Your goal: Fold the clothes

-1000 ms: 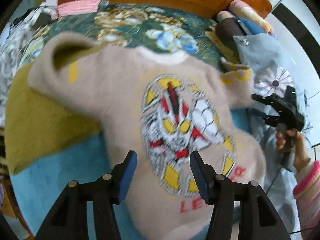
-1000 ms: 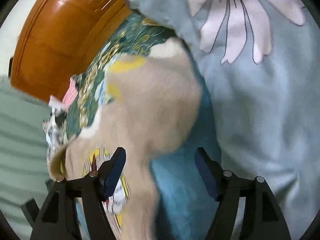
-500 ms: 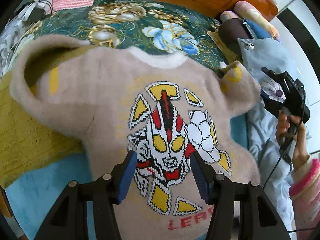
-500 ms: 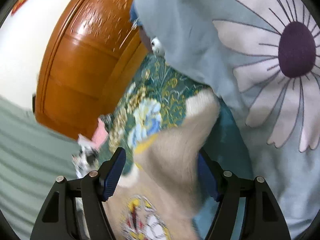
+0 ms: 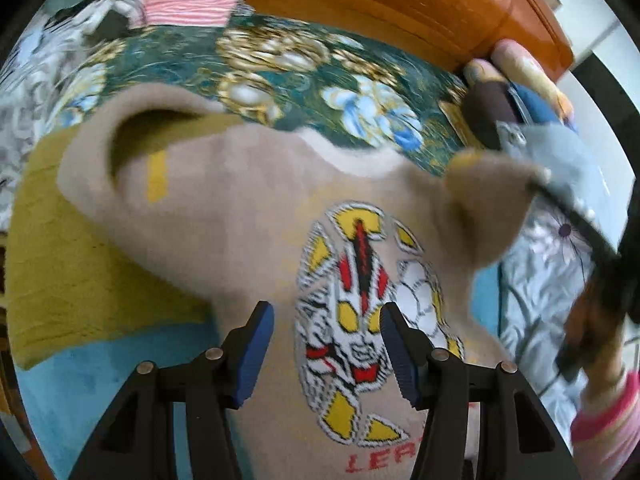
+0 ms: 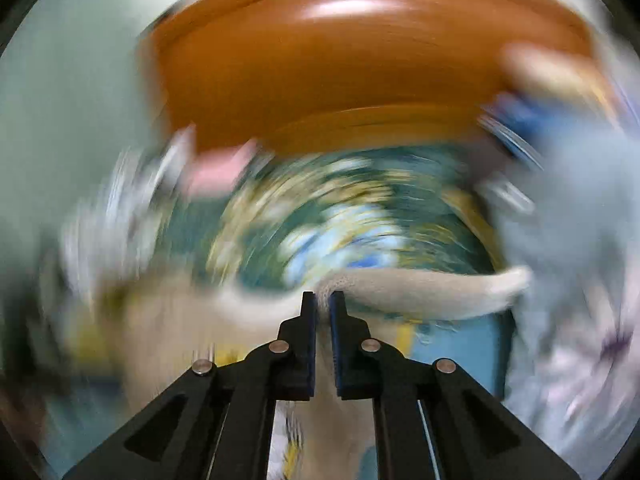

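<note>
While the right tool (image 6: 323, 300) pinches the edge of the tan sweater (image 5: 248, 216), that view is very blurry. The left tool (image 5: 326, 320) is spread wide above the sweater's robot picture (image 5: 360, 312). The sweater lies on the bed's flowery blanket (image 5: 280, 64), with one sleeve (image 5: 484, 208) lifted. Its bottom is cut off.

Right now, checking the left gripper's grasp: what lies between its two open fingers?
In the left wrist view, the beige sweater, its printed hero graphic, lies between the left gripper fingers, ungripped.
</note>
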A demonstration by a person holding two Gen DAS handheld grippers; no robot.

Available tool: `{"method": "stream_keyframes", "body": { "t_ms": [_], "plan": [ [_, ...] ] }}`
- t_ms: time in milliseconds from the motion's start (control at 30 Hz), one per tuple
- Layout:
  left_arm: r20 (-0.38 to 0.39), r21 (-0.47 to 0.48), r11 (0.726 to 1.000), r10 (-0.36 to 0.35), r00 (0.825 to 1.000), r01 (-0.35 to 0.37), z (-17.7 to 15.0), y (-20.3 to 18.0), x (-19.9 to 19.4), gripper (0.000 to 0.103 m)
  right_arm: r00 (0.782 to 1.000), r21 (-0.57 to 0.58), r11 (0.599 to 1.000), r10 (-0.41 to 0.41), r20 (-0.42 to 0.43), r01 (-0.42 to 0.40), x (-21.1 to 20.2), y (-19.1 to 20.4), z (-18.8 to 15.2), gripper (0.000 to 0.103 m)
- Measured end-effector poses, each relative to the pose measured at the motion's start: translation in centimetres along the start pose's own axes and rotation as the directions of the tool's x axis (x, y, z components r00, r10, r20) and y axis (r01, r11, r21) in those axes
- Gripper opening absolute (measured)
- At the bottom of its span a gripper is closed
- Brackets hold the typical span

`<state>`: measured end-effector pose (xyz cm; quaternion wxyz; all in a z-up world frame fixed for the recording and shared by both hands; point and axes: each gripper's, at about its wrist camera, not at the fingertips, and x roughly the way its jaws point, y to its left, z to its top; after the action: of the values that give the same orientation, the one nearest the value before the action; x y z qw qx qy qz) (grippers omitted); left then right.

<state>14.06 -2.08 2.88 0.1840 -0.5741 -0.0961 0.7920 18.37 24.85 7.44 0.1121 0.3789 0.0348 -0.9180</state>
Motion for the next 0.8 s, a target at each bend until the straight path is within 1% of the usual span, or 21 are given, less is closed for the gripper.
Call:
{"method": "stream_keyframes", "body": {
  "t_ms": [33, 100, 133, 200, 267, 300, 367, 400, 433, 500, 600, 667, 733, 767, 800],
  "plan": [
    [0.001, -0.023, 1.0, -0.001, 1.0, 0.001, 0.1, 0.5, -0.1, 0.059, 0.998, -0.088, 0.996, 0.014, -0.053, -0.019, 1.1, 2.4, -1.0, 0.007],
    [0.011, -0.055, 0.998, -0.014, 1.0, 0.015, 0.1, 1.3, -0.7, 0.059, 0.989, -0.211, 0.976, 0.012, -0.146, -0.043, 3.3, 6.1, -3.6, 0.007],
    [0.015, -0.051, 0.999, -0.007, 1.0, 0.008, 0.1, 1.4, -0.9, 0.059, 0.985, -0.238, 0.97, 0.006, -0.171, -0.047, 3.9, 7.1, -4.6, 0.007],
    [0.023, -0.034, 0.999, 0.017, 1.0, -0.016, 0.0, 1.6, -1.1, 0.059, 0.982, -0.248, 0.968, -0.004, -0.188, -0.043, 4.3, 8.0, -5.8, 0.007],
    [0.023, -0.038, 0.999, 0.026, 0.999, -0.025, -0.1, 1.7, -1.1, 0.059, 0.984, -0.245, 0.969, -0.022, -0.178, -0.022, 4.0, 8.3, -6.1, 0.009],
    [0.022, -0.045, 0.999, 0.019, 1.0, -0.018, 0.0, 1.7, -1.0, 0.059, 0.985, -0.237, 0.971, -0.021, -0.171, -0.021, 3.7, 8.3, -6.0, 0.012],
    [0.02, -0.062, 0.998, -0.006, 1.0, 0.007, 0.0, 1.7, -0.8, 0.059, 0.987, -0.219, 0.975, 0.002, -0.161, -0.038, 3.0, 8.1, -5.7, 0.024],
    [0.022, -0.068, 0.997, -0.02, 1.0, 0.022, 0.1, 1.6, -0.7, 0.062, 0.987, -0.208, 0.977, 0.014, -0.159, -0.047, 2.6, 8.1, -5.8, 0.041],
    [0.024, -0.067, 0.997, -0.035, 0.999, 0.037, 0.2, 1.4, -0.6, 0.066, 0.986, -0.195, 0.979, 0.028, -0.162, -0.06, 2.4, 8.0, -6.0, 0.05],
    [0.02, -0.068, 0.996, -0.064, 0.998, 0.065, 0.3, 1.1, 0.1, 0.066, 0.985, -0.168, 0.983, 0.041, -0.168, -0.07, 2.3, 7.9, -6.0, 0.05],
    [0.0, -0.107, 0.987, -0.117, 0.993, 0.117, 0.4, 1.0, 1.6, 0.068, 0.989, -0.104, 0.994, 0.023, -0.147, -0.038, 1.6, 7.0, -6.1, 0.051],
    [-0.024, -0.186, 0.97, -0.161, 0.987, 0.154, 0.4, 1.2, 3.0, 0.068, 0.991, -0.036, 0.999, 0.012, -0.131, -0.017, 0.6, 5.9, -6.6, 0.054],
    [-0.041, -0.272, 0.944, -0.203, 0.978, 0.185, 0.3, 1.5, 4.4, 0.068, 0.993, 0.058, 0.998, -0.004, -0.114, 0.011, -0.6, 4.2, -7.4, 0.057],
    [-0.037, -0.31, 0.932, -0.209, 0.977, 0.187, 0.3, 1.7, 5.1, 0.068, 0.994, 0.103, 0.994, -0.007, -0.108, 0.018, -1.0, 3.5, -7.9, 0.057],
    [-0.029, -0.329, 0.926, -0.204, 0.979, 0.183, 0.3, 1.7, 5.4, 0.068, 0.995, 0.148, 0.989, -0.009, -0.102, 0.024, -1.4, 2.8, -8.3, 0.058]
  ]
}}
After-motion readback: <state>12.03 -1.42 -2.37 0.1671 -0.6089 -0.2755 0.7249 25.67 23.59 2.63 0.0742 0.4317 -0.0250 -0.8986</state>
